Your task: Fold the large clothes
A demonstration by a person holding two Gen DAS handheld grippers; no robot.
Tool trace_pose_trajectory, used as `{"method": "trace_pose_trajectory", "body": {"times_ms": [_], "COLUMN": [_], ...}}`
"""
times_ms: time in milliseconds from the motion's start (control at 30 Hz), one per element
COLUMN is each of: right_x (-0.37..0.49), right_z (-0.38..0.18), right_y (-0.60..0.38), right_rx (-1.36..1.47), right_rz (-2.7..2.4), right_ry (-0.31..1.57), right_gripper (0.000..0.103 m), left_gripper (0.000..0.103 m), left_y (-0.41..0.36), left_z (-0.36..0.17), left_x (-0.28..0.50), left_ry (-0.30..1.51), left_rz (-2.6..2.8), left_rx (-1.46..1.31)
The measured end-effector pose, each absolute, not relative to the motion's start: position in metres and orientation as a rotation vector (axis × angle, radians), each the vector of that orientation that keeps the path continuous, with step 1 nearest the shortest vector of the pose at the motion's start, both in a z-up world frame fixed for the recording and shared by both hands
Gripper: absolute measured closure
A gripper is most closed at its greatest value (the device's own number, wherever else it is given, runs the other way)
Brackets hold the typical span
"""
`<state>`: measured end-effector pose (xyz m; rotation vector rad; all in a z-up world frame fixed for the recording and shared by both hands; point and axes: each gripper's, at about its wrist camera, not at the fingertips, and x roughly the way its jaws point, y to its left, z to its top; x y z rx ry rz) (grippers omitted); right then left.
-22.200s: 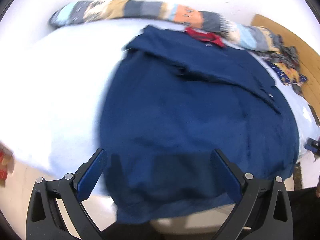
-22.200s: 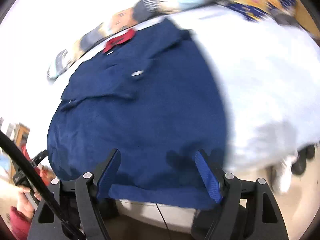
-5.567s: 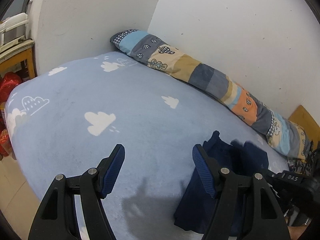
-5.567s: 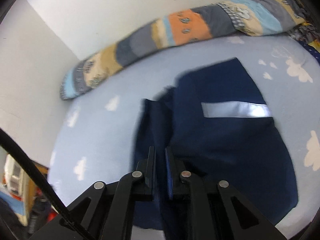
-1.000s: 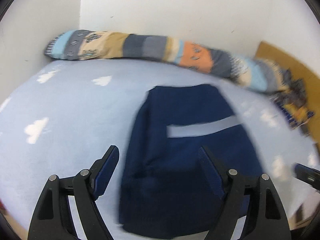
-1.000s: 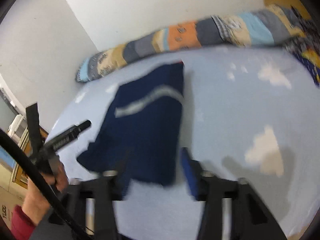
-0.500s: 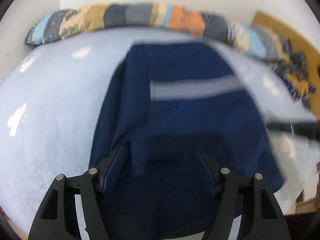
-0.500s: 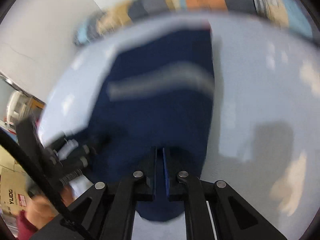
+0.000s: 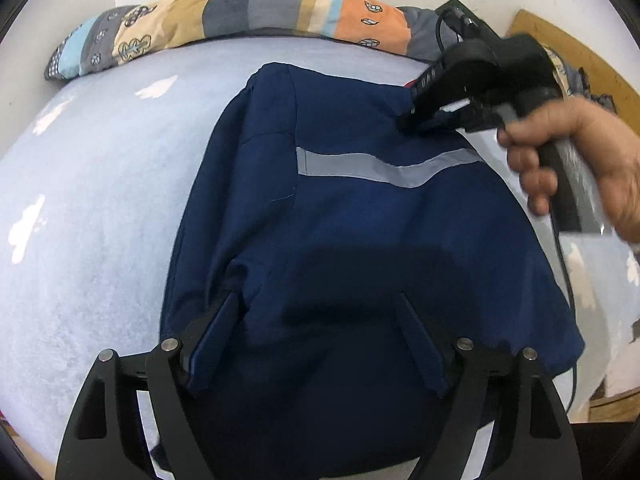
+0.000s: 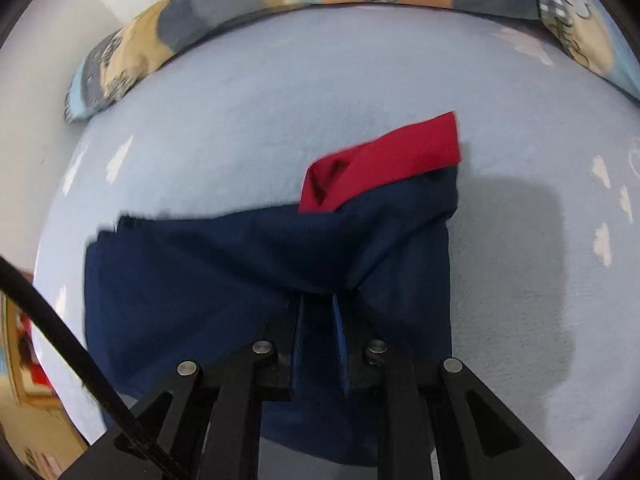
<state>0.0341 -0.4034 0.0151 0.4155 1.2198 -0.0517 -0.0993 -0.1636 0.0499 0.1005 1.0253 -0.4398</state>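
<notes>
A folded navy jacket (image 9: 352,216) with a grey reflective stripe (image 9: 384,162) lies on the light blue bed (image 9: 100,184). My left gripper (image 9: 318,300) is open, its fingers resting on the jacket's near part. My right gripper (image 10: 318,300) is shut on the navy jacket (image 10: 224,264) near its far right corner, where a red lining (image 10: 384,160) shows. In the left wrist view the right gripper (image 9: 412,120) is seen held by a hand at the jacket's far right edge.
A long patchwork bolster (image 9: 240,16) lies along the white wall at the far side of the bed. A wooden board (image 9: 576,52) and patterned cloth stand at the far right. The bed's near edge drops to the floor.
My right gripper has moved to the jacket's far right corner and holds cloth, exposing red lining. My left gripper has lowered onto the jacket's near part, still open.
</notes>
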Motion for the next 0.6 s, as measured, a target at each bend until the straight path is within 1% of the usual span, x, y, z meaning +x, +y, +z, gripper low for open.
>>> {"method": "trace_pose_trajectory", "body": {"times_ms": [33,67,100,133,167,233,300,333,400,433,533,600], "right_x": [0.036,0.037,0.036,0.037,0.038,0.041,0.046,0.048,0.047,0.043,0.007,-0.024], "right_z": [0.025,0.048,0.059,0.069,0.074,0.069,0.046,0.027,0.022,0.028,0.074,0.104], "right_y": [-0.4,-0.389,-0.378,-0.363,-0.344,-0.311,-0.278,-0.268,-0.274,-0.278,-0.301,-0.319], "right_rx": [0.393,0.33,0.301,0.286,0.299,0.312,0.241,0.206,0.24,0.254,0.334,0.264], "right_rz": [-0.074,-0.077,-0.065,-0.034,0.05,0.177,0.245,0.234,0.224,0.226,0.311,0.257], "right_ry": [1.213,1.145,1.108,1.085,1.074,1.097,1.176,1.23,1.232,1.231,1.119,1.046], "right_gripper": [0.086,0.086,0.086,0.084,0.077,0.07,0.067,0.066,0.067,0.067,0.065,0.062], "left_gripper": [0.023,0.023,0.023,0.023,0.023,0.023,0.023,0.023,0.023,0.023,0.023,0.023], "left_y": [-0.16,-0.158,-0.158,-0.157,-0.155,-0.154,-0.154,-0.154,-0.156,-0.158,-0.159,-0.157], "left_z": [0.052,0.053,0.055,0.058,0.06,0.062,0.059,0.056,0.052,0.052,0.058,0.063], "left_x": [-0.099,-0.098,-0.097,-0.097,-0.097,-0.098,-0.096,-0.095,-0.095,-0.096,-0.101,-0.101], "left_ry": [1.027,1.025,1.022,1.013,1.004,0.997,1.012,1.023,1.024,1.021,0.996,0.986], "left_rz": [-0.446,-0.451,-0.448,-0.436,-0.431,-0.422,-0.424,-0.42,-0.422,-0.428,-0.439,-0.446], "left_rx": [0.088,0.077,0.069,0.063,0.056,0.038,0.028,0.037,0.065,0.081,0.094,0.062]}}
